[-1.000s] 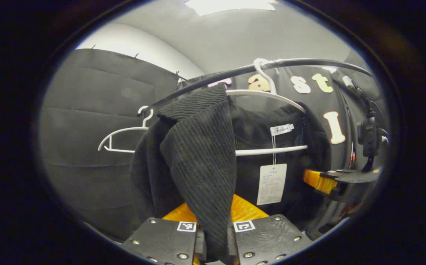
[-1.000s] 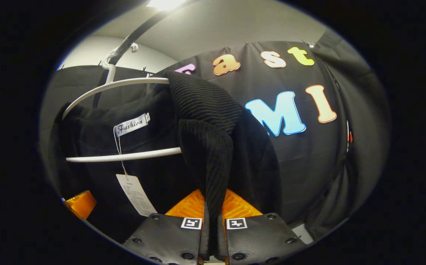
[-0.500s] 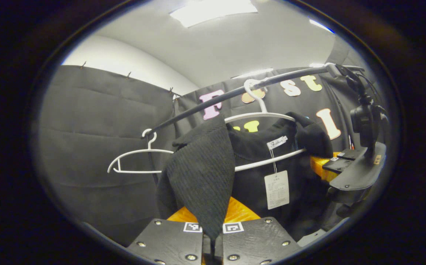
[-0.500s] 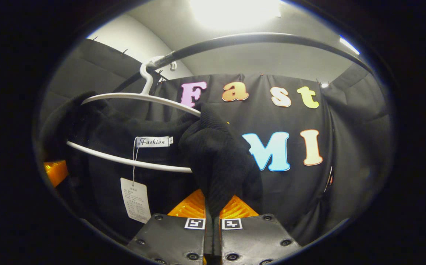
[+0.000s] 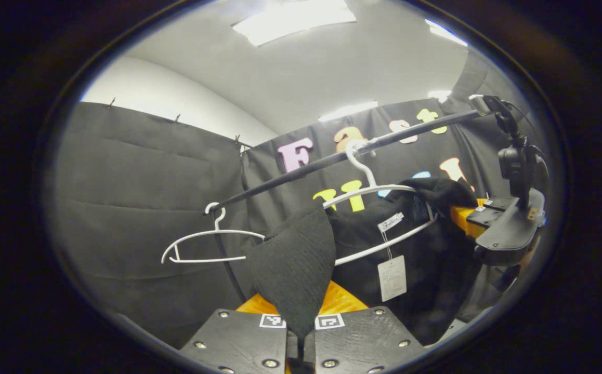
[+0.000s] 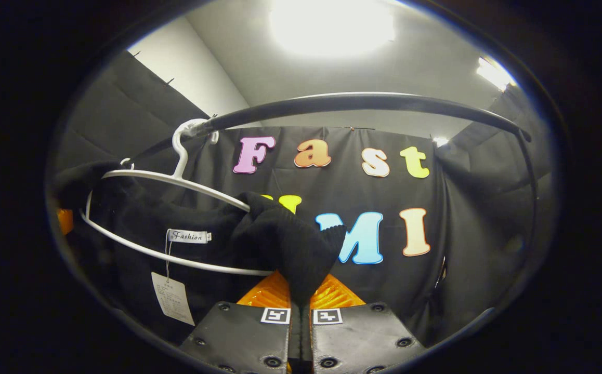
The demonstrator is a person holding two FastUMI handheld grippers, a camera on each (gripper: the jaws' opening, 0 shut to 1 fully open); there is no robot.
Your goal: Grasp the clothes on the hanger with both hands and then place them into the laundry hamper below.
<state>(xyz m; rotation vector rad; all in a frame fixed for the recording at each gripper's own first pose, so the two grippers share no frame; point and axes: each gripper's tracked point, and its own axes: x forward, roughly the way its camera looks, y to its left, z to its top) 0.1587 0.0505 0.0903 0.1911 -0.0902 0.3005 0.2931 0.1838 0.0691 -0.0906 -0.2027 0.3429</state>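
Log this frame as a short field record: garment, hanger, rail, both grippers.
garment: black knit top, pulled down off its hanger's shoulders, collar by the lower bar
hanger: white hanger, hooked on the rail
rail: black rail
spare hanger: white, bare, on the same rail
left gripper: shut on a fold of the top
right gripper: shut on another fold

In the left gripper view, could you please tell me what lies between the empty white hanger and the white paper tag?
A pinched fold of the black knit garment hangs between the empty white hanger and the white paper tag, rising from the left gripper.
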